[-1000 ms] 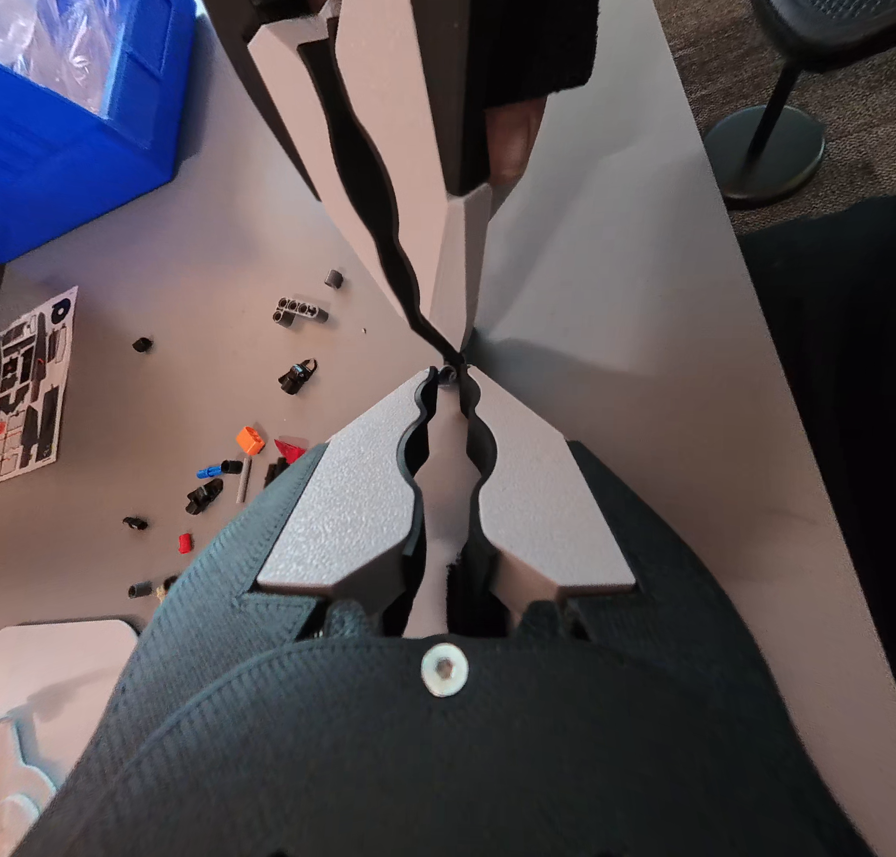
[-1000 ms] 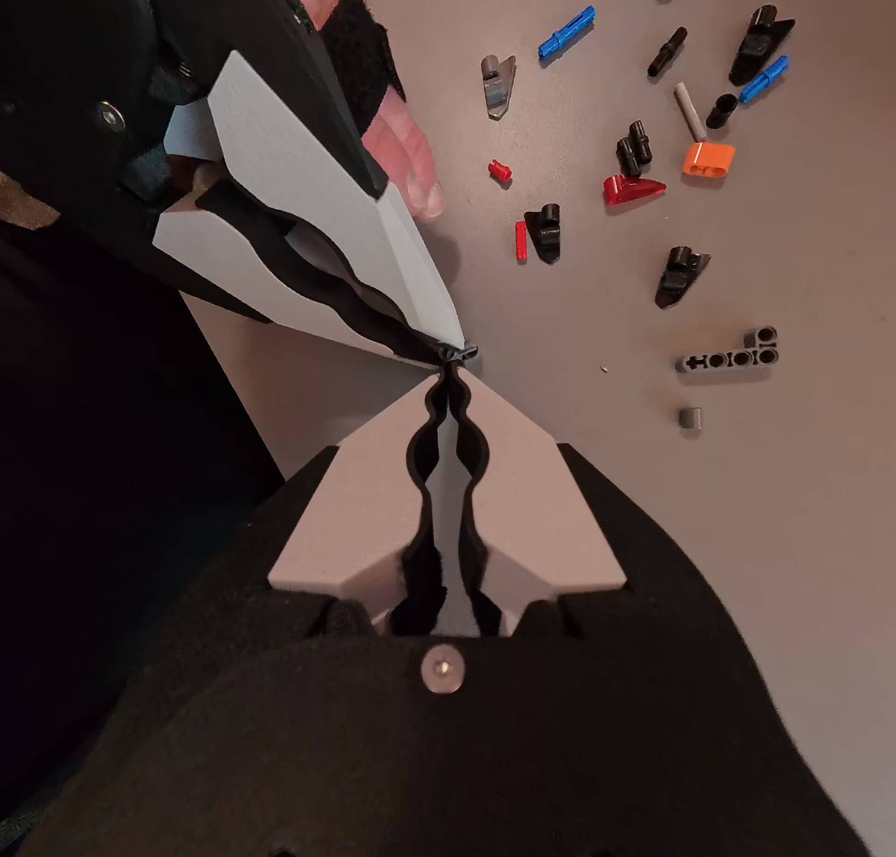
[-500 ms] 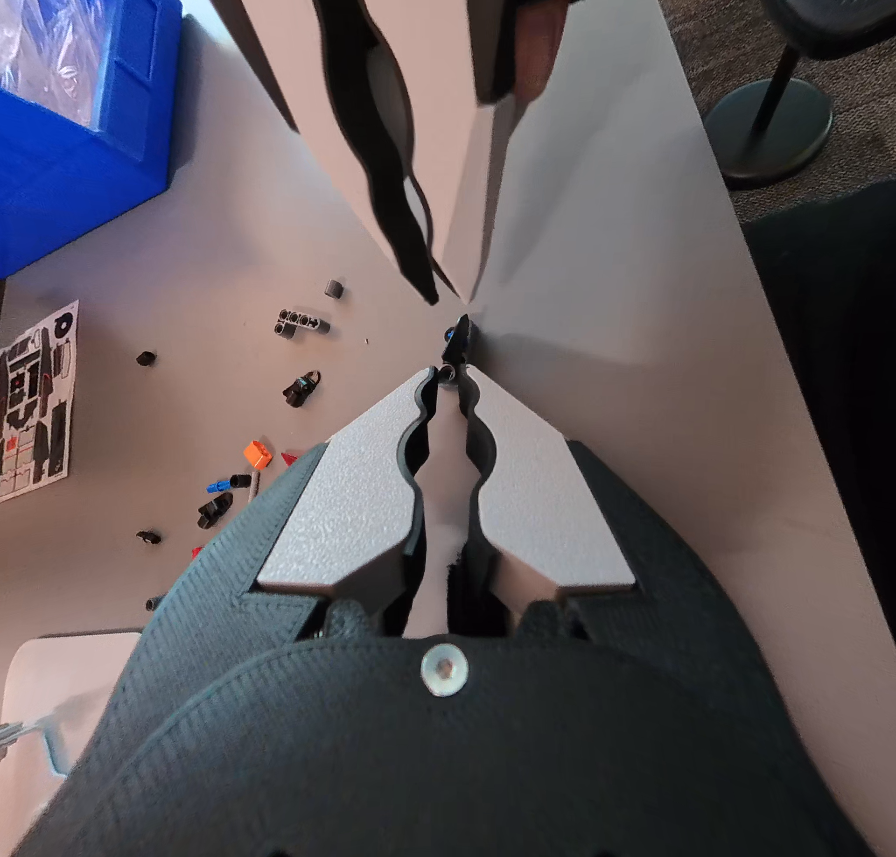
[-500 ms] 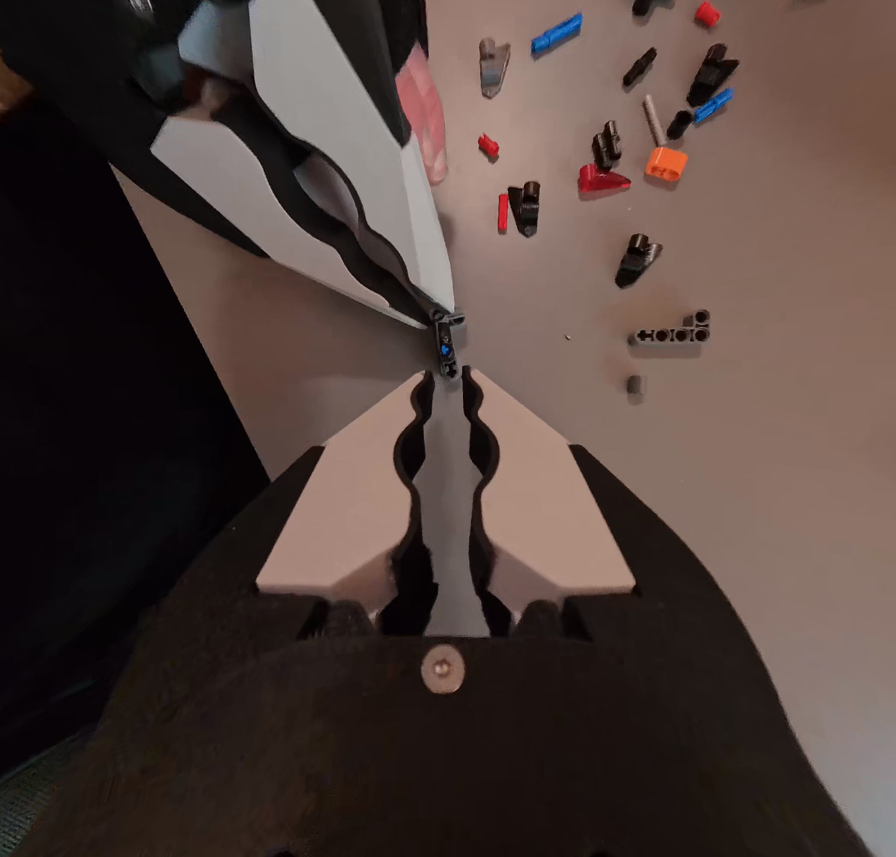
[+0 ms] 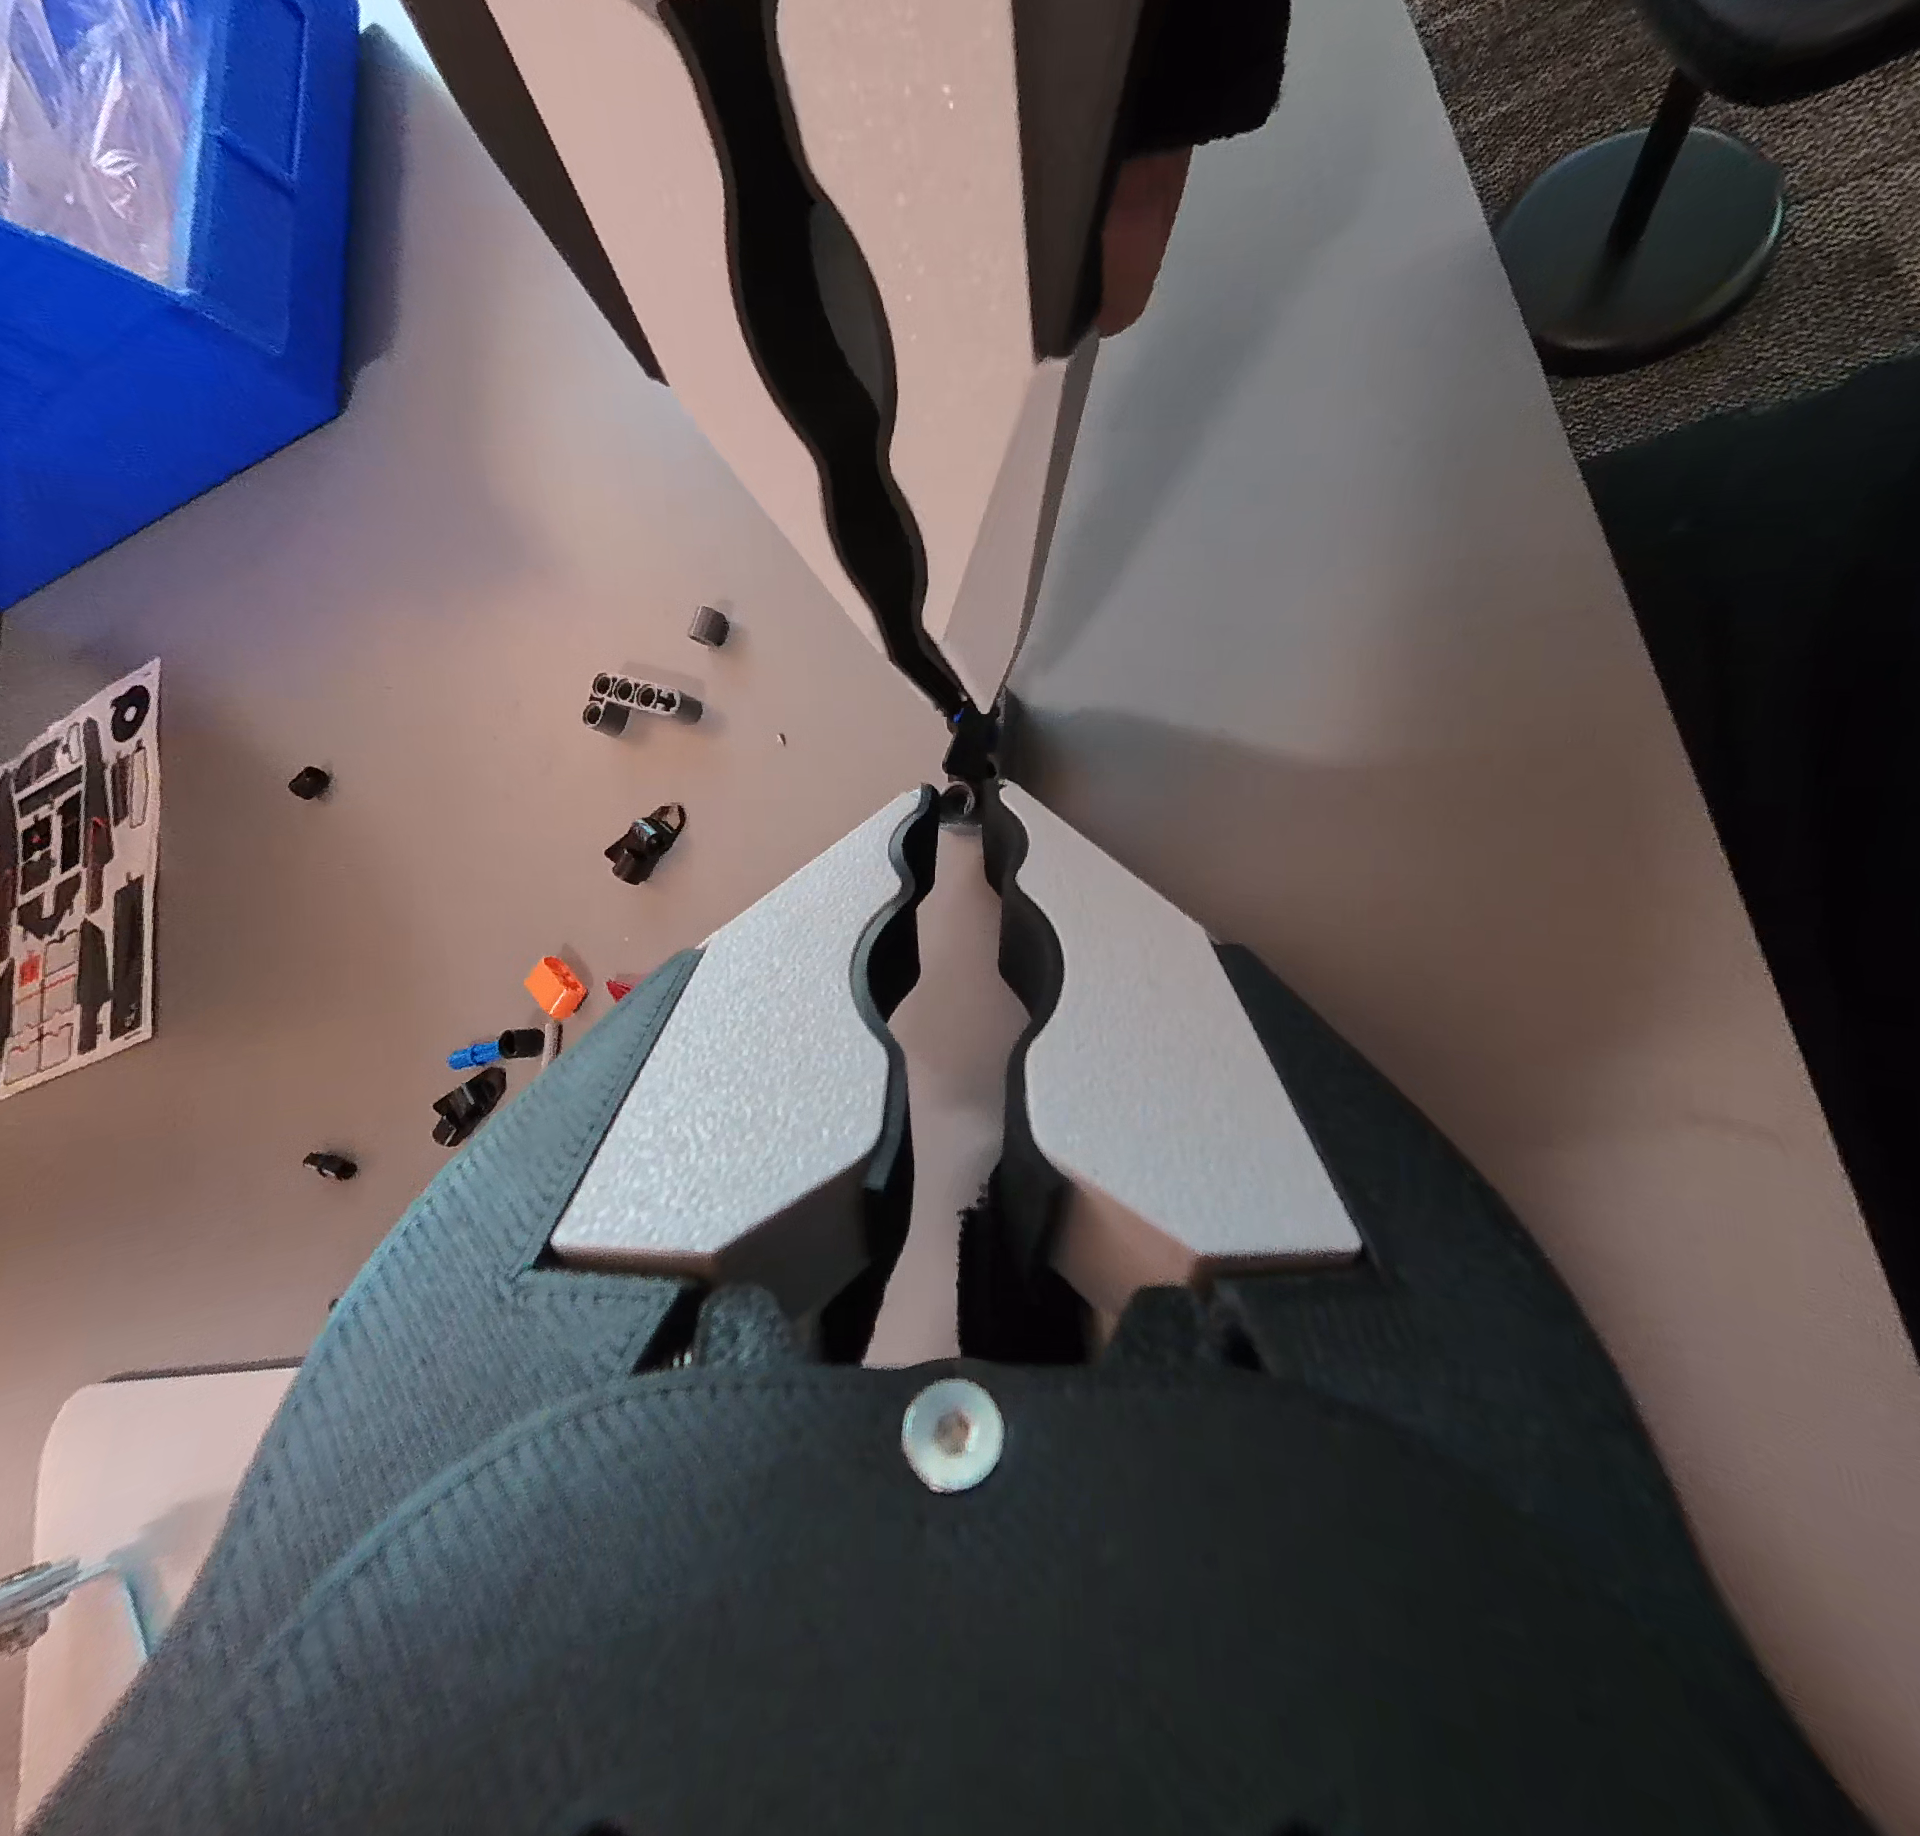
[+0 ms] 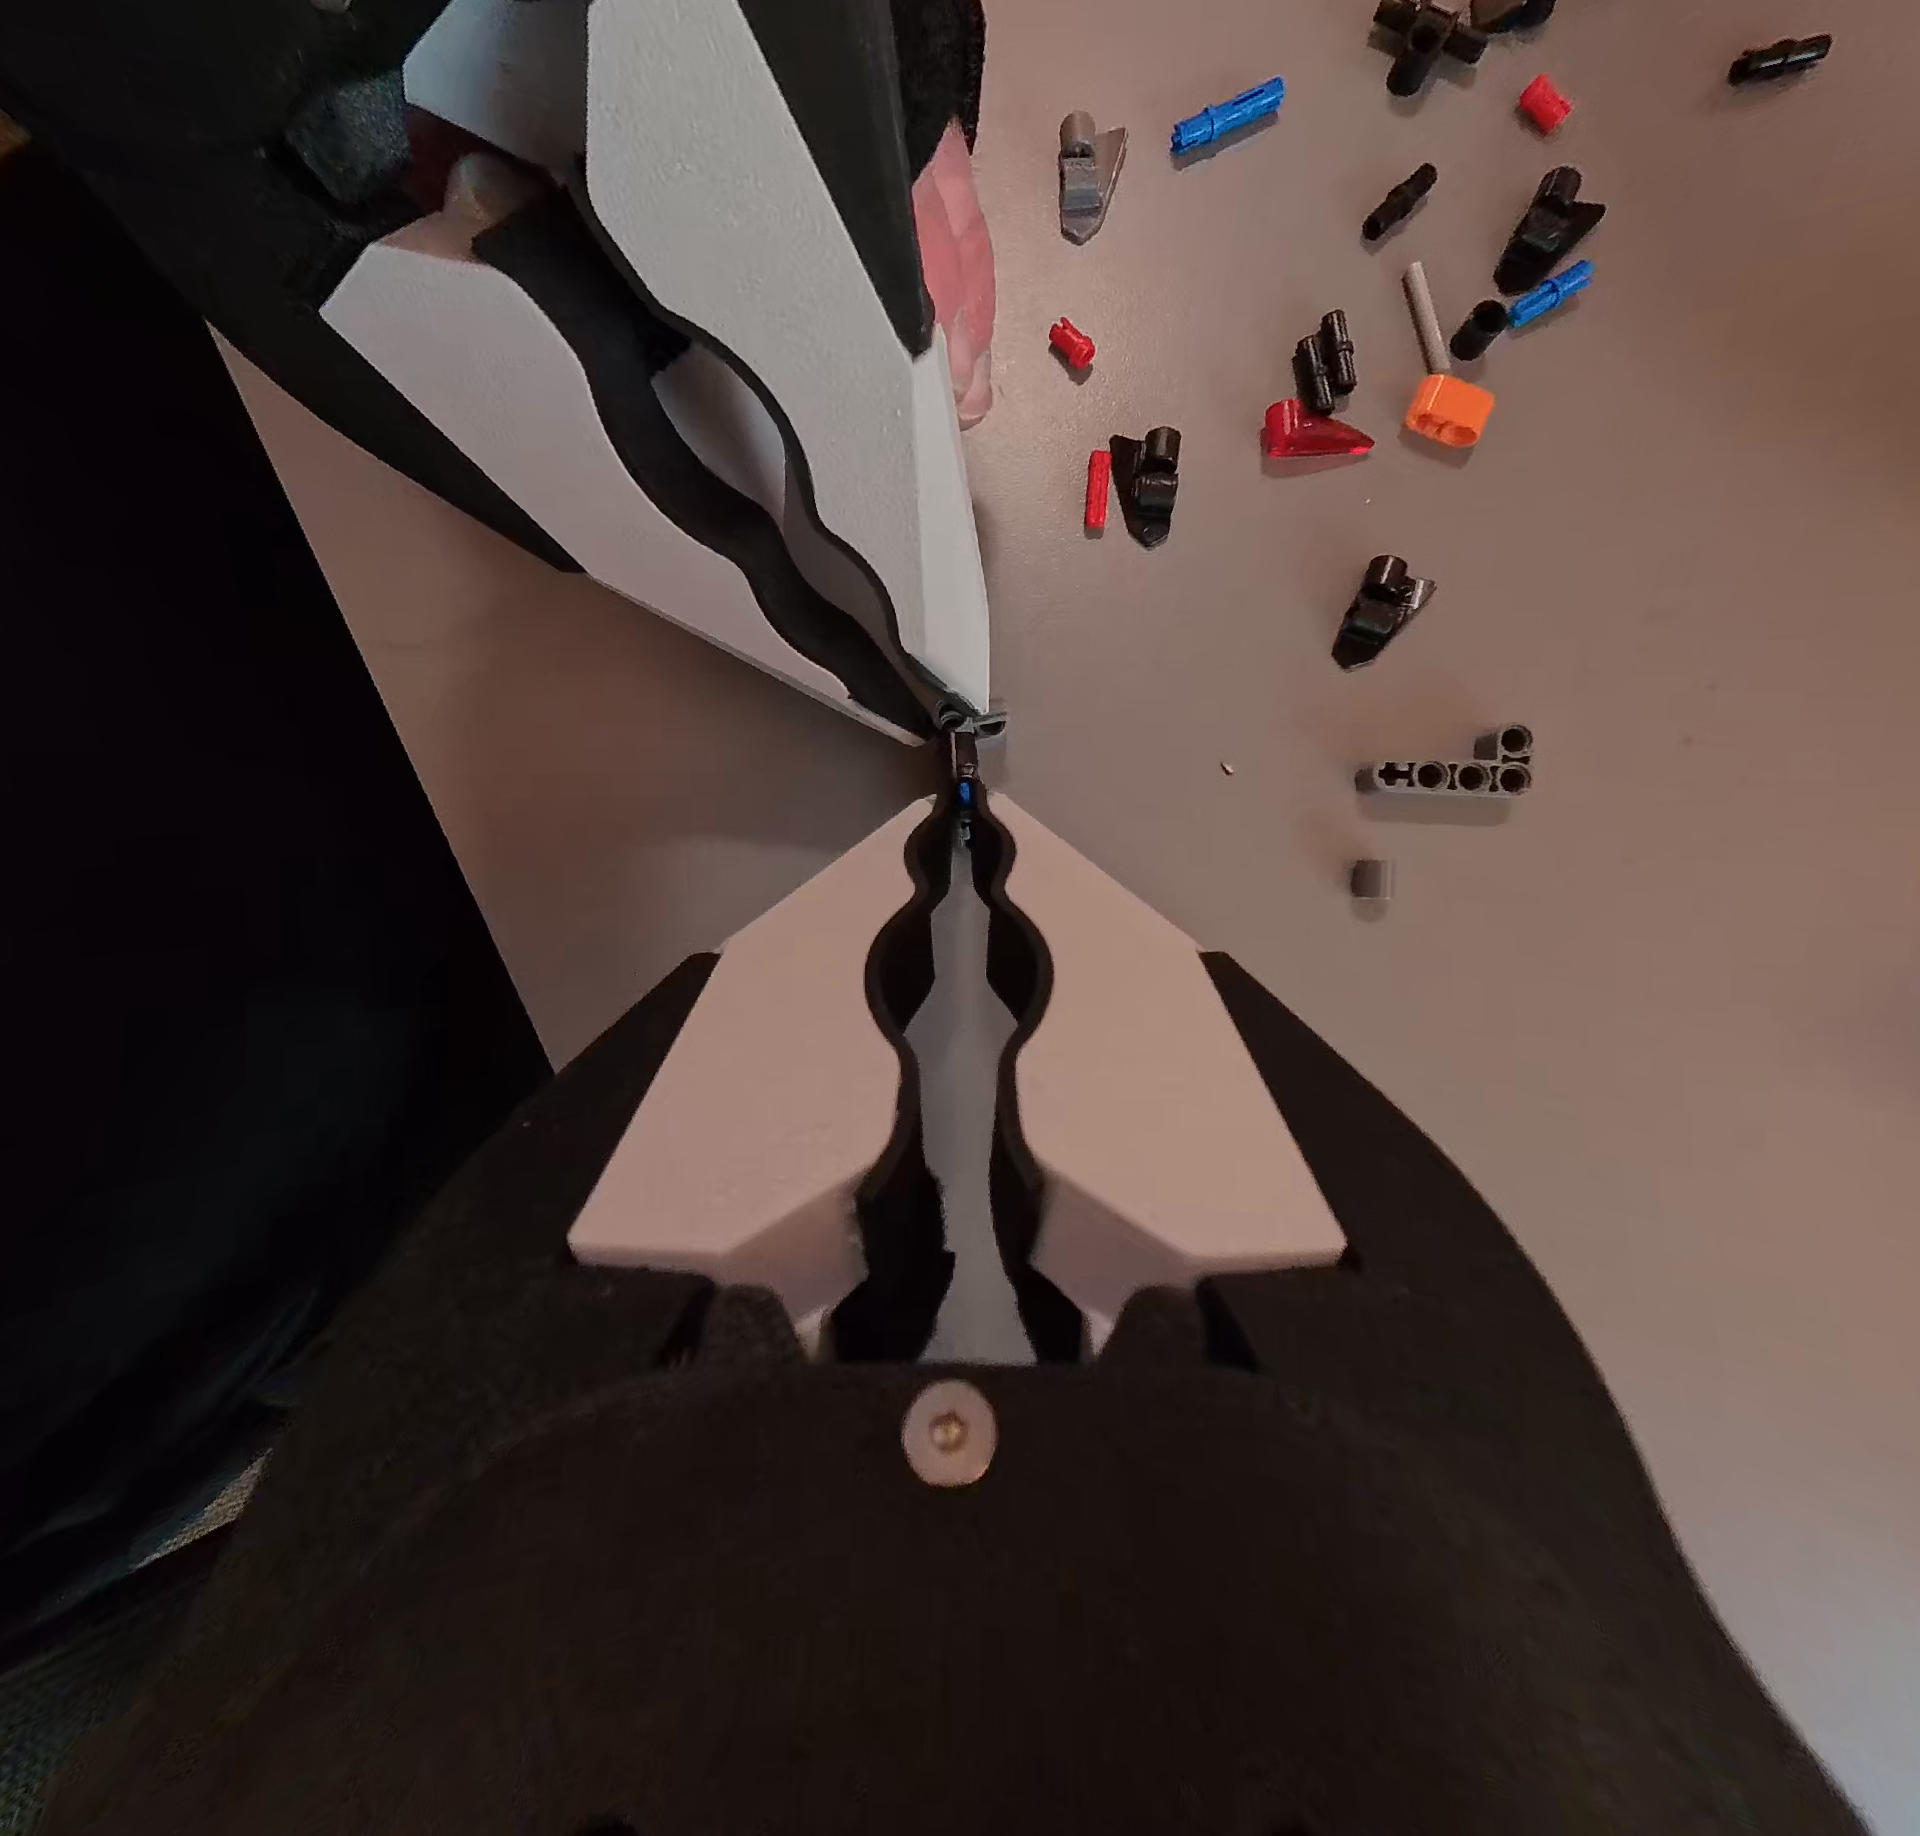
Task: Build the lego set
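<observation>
A small black lego assembly with a blue pin hangs between both grippers above the grey table; it also shows in the left wrist view. My left gripper is shut on its grey end and shows at upper left in the right wrist view. My right gripper is closed on the other end, tip to tip with the left, and shows from above in the left wrist view. Loose parts lie on the table: a grey L-beam, an orange piece, a red wedge and a blue pin.
A blue bin stands at the far left with a sticker sheet below it. A white tray sits at the lower left. The table edge runs diagonally on the right, with a chair base on the carpet beyond. The grippers are tip to tip, or close to it. About 11 cm separates my left fingertips from the orange piece. My left wrist view looks at it from another angle. From either gripper's tips it is about 15 cm to the blue pin.
Half a second ago my right gripper had drawn back from the assembly with its jaws slightly apart. It has now come back and closed on the assembly's free end. My left gripper kept its hold.
</observation>
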`<state>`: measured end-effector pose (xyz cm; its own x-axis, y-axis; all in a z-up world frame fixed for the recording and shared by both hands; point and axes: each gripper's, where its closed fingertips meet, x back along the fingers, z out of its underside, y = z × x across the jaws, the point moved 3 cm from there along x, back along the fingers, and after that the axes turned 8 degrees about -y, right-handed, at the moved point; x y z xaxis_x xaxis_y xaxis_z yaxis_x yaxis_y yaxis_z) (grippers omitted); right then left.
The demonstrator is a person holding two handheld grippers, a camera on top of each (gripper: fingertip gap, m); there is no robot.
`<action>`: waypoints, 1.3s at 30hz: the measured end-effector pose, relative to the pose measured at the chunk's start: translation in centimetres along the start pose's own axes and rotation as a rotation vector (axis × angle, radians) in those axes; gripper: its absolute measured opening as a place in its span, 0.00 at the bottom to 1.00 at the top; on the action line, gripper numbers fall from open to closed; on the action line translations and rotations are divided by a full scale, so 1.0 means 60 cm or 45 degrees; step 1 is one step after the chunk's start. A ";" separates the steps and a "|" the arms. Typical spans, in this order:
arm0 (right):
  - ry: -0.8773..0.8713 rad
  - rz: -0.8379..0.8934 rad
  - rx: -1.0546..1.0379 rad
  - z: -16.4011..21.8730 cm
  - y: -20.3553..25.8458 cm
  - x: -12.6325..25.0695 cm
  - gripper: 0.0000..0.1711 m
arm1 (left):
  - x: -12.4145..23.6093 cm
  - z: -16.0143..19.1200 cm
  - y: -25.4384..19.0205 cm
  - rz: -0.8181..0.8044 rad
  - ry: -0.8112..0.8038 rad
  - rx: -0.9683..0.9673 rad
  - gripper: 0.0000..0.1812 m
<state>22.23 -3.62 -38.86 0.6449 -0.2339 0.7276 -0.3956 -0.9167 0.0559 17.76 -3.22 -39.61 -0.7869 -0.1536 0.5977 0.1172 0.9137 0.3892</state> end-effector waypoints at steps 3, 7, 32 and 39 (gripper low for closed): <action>0.006 -0.010 -0.010 -0.001 0.000 0.000 0.00 | -0.001 0.000 0.000 0.008 0.003 -0.007 0.03; 0.003 -0.028 -0.045 0.000 -0.001 0.000 0.00 | -0.001 0.000 0.000 0.016 0.011 -0.019 0.03; -0.030 0.000 -0.028 -0.001 -0.001 -0.006 0.20 | 0.041 0.012 0.012 -0.018 -0.009 0.085 0.10; -0.223 -0.071 -0.203 -0.021 -0.020 -0.021 0.03 | 0.067 0.029 0.015 -0.158 -0.005 0.144 0.13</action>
<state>21.10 -1.81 -38.99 0.7666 -0.2492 0.5918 -0.4452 -0.8705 0.2101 13.67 -2.37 -38.10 -0.7934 -0.2664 0.5473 -0.0497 0.9245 0.3779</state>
